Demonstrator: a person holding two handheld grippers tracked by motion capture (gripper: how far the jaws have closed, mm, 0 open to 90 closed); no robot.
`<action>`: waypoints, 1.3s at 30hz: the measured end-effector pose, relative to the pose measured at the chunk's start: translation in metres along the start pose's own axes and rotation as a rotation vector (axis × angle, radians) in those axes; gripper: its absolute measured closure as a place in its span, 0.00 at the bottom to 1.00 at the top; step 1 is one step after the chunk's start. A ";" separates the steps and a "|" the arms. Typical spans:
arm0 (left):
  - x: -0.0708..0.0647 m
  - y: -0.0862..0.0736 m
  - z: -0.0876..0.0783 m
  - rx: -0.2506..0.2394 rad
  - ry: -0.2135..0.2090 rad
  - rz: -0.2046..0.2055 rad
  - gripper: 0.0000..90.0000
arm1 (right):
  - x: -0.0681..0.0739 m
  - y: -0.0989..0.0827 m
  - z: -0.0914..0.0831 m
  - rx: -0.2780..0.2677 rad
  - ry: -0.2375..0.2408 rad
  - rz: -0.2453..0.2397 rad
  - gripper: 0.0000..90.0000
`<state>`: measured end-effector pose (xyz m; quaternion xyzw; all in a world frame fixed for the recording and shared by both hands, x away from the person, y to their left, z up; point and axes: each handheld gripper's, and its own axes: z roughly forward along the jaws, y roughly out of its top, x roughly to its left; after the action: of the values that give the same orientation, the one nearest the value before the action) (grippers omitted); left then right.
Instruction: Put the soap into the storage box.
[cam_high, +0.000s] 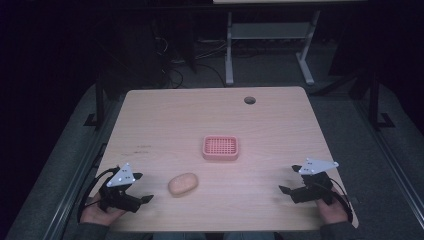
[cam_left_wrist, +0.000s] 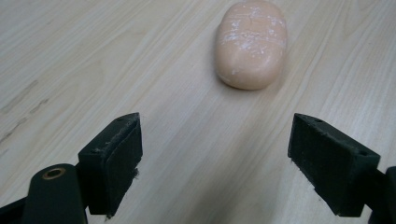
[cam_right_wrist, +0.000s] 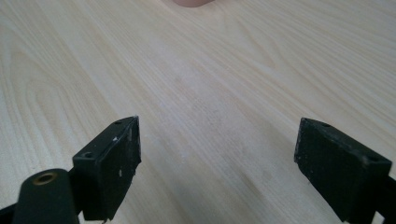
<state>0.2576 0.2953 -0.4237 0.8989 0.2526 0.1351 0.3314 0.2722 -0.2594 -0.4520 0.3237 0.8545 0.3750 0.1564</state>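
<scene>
Soap (cam_high: 183, 184) on desk (cam_high: 165, 120) near front edge, left of centre; left gripper (cam_high: 145, 199) just beside it, jaws wide, empty; right gripper (cam_high: 284, 190) by front-right corner, likewise wide, empty.

We find no text, label, brand, number or sign that can be read in any of the views.
</scene>
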 end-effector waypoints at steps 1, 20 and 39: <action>0.000 0.000 0.000 0.000 0.000 0.000 0.19 | 0.000 0.000 0.000 -0.006 0.001 0.003 0.16; -0.007 0.049 0.025 0.122 -0.095 0.091 0.22 | 0.010 0.003 -0.001 -0.023 0.008 -0.037 0.16; -0.013 0.095 0.078 0.331 -0.166 0.155 0.25 | 0.016 0.004 -0.004 -0.030 0.001 -0.074 0.16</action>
<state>0.3136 0.1845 -0.4194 0.9659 0.1734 0.0425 0.1876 0.2599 -0.2487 -0.4463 0.2893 0.8603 0.3817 0.1748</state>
